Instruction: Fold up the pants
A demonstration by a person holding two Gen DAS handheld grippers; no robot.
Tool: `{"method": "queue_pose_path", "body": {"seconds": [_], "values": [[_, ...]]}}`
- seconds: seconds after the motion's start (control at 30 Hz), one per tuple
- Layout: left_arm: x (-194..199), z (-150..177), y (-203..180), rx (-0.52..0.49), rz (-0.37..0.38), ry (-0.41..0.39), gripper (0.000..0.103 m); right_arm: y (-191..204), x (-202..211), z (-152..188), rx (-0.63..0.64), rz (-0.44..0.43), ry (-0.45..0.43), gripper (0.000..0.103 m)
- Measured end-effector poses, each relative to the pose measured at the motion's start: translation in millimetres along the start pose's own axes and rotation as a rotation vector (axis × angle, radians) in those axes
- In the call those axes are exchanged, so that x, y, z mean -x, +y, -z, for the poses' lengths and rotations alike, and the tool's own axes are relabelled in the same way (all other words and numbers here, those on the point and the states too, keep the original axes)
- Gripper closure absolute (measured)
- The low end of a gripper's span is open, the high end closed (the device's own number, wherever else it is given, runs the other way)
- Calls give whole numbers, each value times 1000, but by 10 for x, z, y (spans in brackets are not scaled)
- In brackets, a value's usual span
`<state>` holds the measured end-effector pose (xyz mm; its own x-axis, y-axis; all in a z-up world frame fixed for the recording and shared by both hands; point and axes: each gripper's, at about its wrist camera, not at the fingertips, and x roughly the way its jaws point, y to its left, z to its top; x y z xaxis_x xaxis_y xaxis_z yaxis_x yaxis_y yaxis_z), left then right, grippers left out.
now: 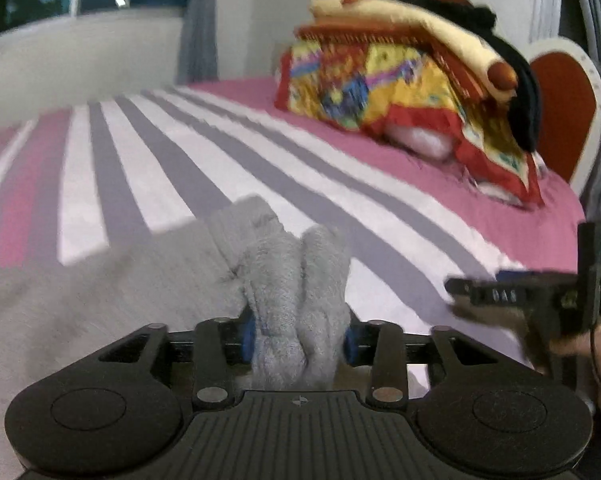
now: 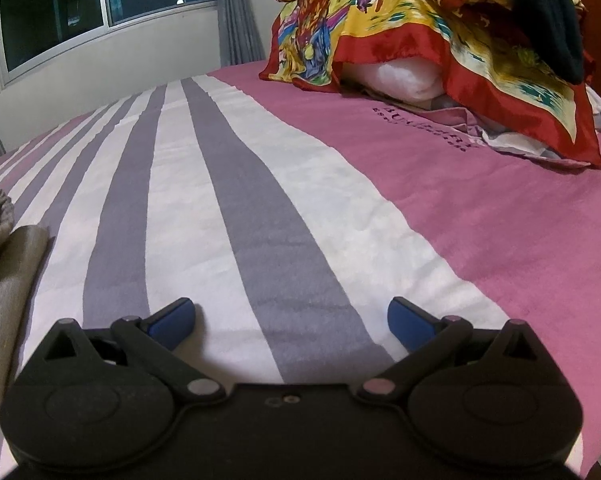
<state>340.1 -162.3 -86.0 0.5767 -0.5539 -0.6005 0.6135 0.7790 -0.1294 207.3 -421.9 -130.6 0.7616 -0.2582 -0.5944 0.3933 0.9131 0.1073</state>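
Only in the left wrist view: left gripper [image 1: 296, 338] around bunched grey pants [image 1: 288, 280], right gripper [image 2: 291, 316] wide, empty, beside them.

Striped bed [image 2: 236, 208], grey pants [image 1: 100, 300], pillows [image 2: 400, 40]

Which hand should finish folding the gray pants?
Probably the left. The left gripper already has the gray pants bunched between its blue pads, while the right gripper is open over bare bedspread.
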Motion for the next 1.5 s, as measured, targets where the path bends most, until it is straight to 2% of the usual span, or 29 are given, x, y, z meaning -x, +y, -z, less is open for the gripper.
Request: {"method": "queue_pose_path", "body": {"seconds": [0.07, 0.13, 0.2, 0.27, 0.4, 0.5, 0.73, 0.97, 1.13, 1.33, 1.43, 1.5], "values": [[-102, 35, -88, -5, 35, 33, 38, 7, -1, -4, 2, 4, 0, 0], [-190, 54, -244, -43, 49, 43, 6, 9, -7, -6, 6, 7, 2, 0], [-246, 74, -413, -89, 31, 53, 0, 13, -3, -4, 5, 15, -2, 0], [-260, 81, -512, -122, -5, 55, 0, 16, -4, -4, 6, 16, -2, 0], [-70, 69, -416, -42, 21, 2, 0, 11, -8, -12, 7, 17, -3, 0], [99, 33, -356, -16, 1, -40, 0, 11, -9, -12, 8, 19, -3, 0], [390, -2, -59, 50, -91, -116, 0, 11, -12, -13, 7, 18, -3, 0], [655, 199, 425, 169, -189, -137, 0, 13, -13, -11, 9, 22, -4, 0], [1066, 501, 737, 216, -281, -182, 0, 10, -7, -11, 9, 23, -5, 0], [1758, 1205, 1247, 340, -435, -195, 0, 4, -10, -15, 9, 23, -3, 0], [1941, 1538, 1368, 378, -460, -171, 0, -2, -22, -20, 10, 24, 0, 0], [1940, 1674, 1380, 377, -436, -141, 0, -4, -30, -24, 13, 27, 1, 0]]}}
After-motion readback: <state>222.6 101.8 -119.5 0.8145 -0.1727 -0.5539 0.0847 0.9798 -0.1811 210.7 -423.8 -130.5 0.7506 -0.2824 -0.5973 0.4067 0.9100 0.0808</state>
